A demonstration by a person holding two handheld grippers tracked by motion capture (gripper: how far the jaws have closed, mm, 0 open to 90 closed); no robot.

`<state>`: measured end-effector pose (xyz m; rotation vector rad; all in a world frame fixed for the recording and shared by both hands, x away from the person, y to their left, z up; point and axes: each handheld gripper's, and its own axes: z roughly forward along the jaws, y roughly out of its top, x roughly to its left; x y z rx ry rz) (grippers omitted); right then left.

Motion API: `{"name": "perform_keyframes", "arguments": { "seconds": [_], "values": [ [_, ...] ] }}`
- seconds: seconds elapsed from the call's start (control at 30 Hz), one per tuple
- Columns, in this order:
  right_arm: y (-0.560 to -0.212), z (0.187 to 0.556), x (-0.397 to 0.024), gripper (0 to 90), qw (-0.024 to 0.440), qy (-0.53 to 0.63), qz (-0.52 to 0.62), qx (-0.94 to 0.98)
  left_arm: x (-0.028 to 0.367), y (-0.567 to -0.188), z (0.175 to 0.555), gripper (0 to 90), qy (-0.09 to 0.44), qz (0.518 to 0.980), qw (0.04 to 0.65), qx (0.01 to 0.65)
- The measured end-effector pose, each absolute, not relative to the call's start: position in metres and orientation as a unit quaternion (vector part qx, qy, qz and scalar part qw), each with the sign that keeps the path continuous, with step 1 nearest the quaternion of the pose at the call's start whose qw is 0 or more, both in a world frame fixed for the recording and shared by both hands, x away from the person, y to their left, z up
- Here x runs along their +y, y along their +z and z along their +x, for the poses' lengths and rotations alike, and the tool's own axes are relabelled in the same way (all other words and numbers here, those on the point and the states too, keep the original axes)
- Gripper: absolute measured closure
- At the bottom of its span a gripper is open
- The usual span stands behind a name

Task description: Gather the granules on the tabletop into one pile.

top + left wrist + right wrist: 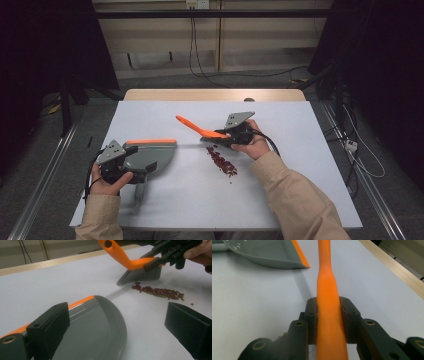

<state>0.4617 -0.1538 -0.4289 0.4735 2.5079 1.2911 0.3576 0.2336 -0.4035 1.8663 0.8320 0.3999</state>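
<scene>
I've got the right hand-held gripper clamped tight on the orange handle of the brush, both pads pressing its sides in the right gripper view, handle running straight up between them. The grey bristles sit on the white table, just beside the near end of a line of dark red beans. Over on my left, the left hand-held gripper is at the grey dustpan with the orange edge, well apart from the beans. From its own view one jaw lies against the pan's orange rim, the other stands wide out over bare table, so whether it's actually gripping, I can't tell.
</scene>
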Motion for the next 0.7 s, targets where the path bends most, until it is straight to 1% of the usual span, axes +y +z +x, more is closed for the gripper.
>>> {"name": "perform_keyframes", "arguments": {
  "seconds": [0.17, 0.4, 0.7],
  "values": [
    [-0.428, 0.456, -0.157, 71.2, 0.123, 0.449, 0.146, 0.873, 0.235, -0.403, 0.357, 5.9, 0.167, 0.772, 0.506, 0.346],
    [-0.426, 0.445, -0.157, 71.1, 0.114, 0.442, 0.116, 0.882, 0.236, -0.403, 0.357, 5.9, 0.167, 0.771, 0.507, 0.347],
    [-0.425, 0.435, -0.161, 71.1, 0.104, 0.445, 0.108, 0.883, 0.237, -0.403, 0.357, 5.9, 0.167, 0.771, 0.506, 0.348]
  ]
}}
